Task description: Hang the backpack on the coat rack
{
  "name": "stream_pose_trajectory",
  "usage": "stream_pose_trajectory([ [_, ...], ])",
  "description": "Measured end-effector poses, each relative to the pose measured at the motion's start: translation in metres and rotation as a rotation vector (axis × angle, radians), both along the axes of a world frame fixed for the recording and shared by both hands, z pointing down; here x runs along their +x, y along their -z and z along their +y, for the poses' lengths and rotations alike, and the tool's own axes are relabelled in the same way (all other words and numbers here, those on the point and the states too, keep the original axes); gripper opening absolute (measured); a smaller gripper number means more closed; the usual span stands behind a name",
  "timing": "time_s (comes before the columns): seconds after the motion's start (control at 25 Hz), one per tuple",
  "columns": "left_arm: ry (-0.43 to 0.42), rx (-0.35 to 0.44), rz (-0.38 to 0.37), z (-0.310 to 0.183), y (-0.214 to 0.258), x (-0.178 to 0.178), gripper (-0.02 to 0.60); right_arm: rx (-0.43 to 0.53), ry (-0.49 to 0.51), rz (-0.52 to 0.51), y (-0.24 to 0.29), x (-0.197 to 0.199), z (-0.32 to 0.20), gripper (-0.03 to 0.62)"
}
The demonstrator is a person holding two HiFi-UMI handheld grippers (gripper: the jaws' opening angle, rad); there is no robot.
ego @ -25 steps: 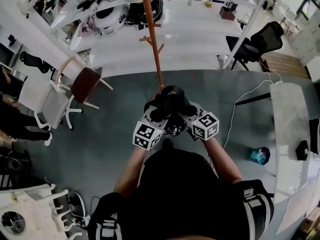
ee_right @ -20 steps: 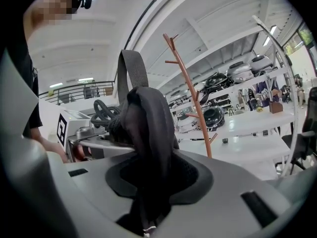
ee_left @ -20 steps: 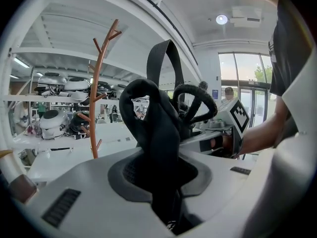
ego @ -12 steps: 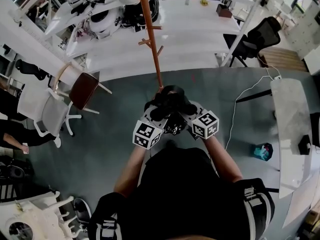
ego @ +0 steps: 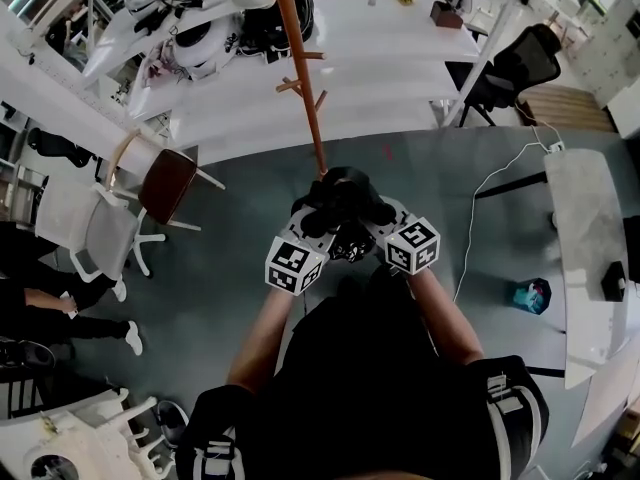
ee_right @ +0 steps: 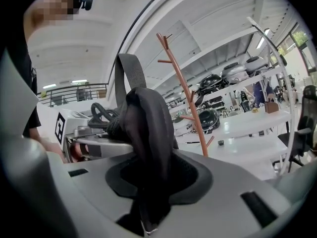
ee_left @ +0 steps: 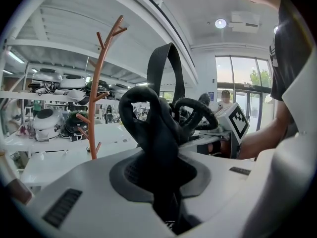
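The black backpack [ego: 340,200] hangs bunched between both grippers in front of the person's chest, close to the foot of the orange-brown coat rack [ego: 300,78]. My left gripper [ego: 318,230] has a thick black strap [ee_left: 158,128] between its jaws, and they are closing on it. My right gripper [ego: 365,226] is shut on another black strap [ee_right: 146,128]. The coat rack [ee_left: 94,108] stands ahead to the left in the left gripper view. In the right gripper view the coat rack [ee_right: 190,103] rises just right of the strap, its pegs bare.
Long white tables [ego: 380,58] with helmets stand behind the rack. A brown chair [ego: 168,176] and a white chair [ego: 100,223] are at left, a black office chair [ego: 520,73] at right. A white desk [ego: 585,228], a cable [ego: 480,228] and a blue thing [ego: 528,295] lie right.
Both grippers have carried the backpack a little across the floor, so the surroundings have shifted in view. A person's legs at the left edge have moved. Both grips hold.
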State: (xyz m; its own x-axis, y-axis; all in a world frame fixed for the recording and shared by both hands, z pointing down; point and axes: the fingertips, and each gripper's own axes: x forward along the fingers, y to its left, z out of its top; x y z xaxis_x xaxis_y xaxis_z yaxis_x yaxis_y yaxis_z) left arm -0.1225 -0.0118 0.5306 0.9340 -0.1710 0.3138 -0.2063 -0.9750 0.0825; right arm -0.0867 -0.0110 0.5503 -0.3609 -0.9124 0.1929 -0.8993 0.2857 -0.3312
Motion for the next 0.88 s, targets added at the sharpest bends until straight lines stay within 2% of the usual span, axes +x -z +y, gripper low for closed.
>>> stream_pose_trajectory([
  [0.48,0.011,0.015,-0.007,-0.035,-0.005,0.005,0.086,-0.012,0.014,-0.018,-0.006,0.005,-0.034,0.129],
  [0.88,0.06,0.011,-0.029,-0.096,-0.008,0.037,0.086,-0.027,0.059,-0.021,-0.009,0.036,-0.097,0.129],
])
